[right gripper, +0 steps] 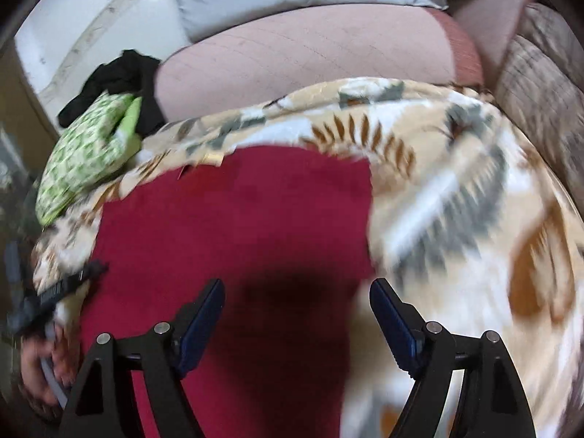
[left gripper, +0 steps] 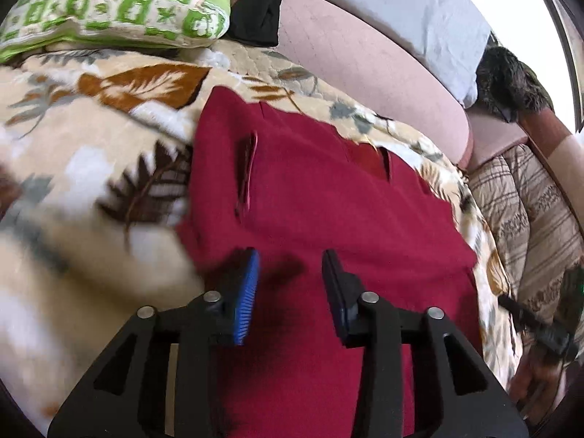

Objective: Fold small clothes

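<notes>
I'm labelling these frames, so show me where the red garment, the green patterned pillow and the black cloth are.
red garment (left gripper: pixel 321 197), left wrist view, its flat middle.
green patterned pillow (left gripper: pixel 120 3), left wrist view, its top face.
black cloth (right gripper: pixel 120 73), right wrist view, its crumpled middle.

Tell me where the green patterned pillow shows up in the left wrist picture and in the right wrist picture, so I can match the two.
Left wrist view: the green patterned pillow fills the top left corner, beyond the red garment.
Right wrist view: the same pillow sits at the left edge, about mid-height, left of the red garment.
Shared landmark: the black cloth bunched right next to the pillow, at the end of the pink cushion.
</notes>
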Motion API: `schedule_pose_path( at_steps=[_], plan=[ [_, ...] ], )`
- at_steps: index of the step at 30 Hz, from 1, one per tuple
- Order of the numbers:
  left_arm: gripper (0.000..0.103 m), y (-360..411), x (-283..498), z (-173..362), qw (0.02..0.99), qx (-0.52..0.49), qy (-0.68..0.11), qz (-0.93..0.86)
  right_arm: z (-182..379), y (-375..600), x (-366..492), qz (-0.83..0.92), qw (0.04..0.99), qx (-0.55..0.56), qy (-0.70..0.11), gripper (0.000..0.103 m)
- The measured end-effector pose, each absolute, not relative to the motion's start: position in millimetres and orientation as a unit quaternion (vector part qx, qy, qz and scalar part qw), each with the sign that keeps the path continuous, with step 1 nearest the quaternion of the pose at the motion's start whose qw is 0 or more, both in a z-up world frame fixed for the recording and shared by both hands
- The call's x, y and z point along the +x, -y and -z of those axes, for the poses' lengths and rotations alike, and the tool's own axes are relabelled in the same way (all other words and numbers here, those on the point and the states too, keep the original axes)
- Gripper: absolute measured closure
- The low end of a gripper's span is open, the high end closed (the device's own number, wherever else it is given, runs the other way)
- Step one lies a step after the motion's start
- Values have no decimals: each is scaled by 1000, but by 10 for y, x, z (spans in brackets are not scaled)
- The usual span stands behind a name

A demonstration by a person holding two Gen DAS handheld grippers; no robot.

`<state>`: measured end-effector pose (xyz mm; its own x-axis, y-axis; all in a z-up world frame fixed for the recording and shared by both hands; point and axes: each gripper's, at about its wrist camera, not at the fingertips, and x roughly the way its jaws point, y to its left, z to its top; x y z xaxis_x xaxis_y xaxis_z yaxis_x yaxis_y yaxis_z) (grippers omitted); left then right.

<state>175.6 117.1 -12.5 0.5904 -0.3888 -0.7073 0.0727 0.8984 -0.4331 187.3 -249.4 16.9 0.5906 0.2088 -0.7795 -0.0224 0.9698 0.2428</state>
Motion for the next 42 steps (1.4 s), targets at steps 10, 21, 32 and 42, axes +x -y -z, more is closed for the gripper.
schedule_pose_path(
  at_steps=[10,21,32,42],
  plan=[
    [68,-1344,794,-140,866,-197,-444,122,-161,2895,378,-51,891,158,-423,23],
    [59,-1811,-7,121,856,-219,-456,106,-29,3408,-259,-96,869,252,-414,23],
    [44,-1604,-211,209,845,-229,-452,171,324,2939,-173,-193,792,314,-486,23],
    [42,-1579,-237,313,792,-299,-482,223,454,2751,-307,-273,740,361,-498,23]
  ],
)
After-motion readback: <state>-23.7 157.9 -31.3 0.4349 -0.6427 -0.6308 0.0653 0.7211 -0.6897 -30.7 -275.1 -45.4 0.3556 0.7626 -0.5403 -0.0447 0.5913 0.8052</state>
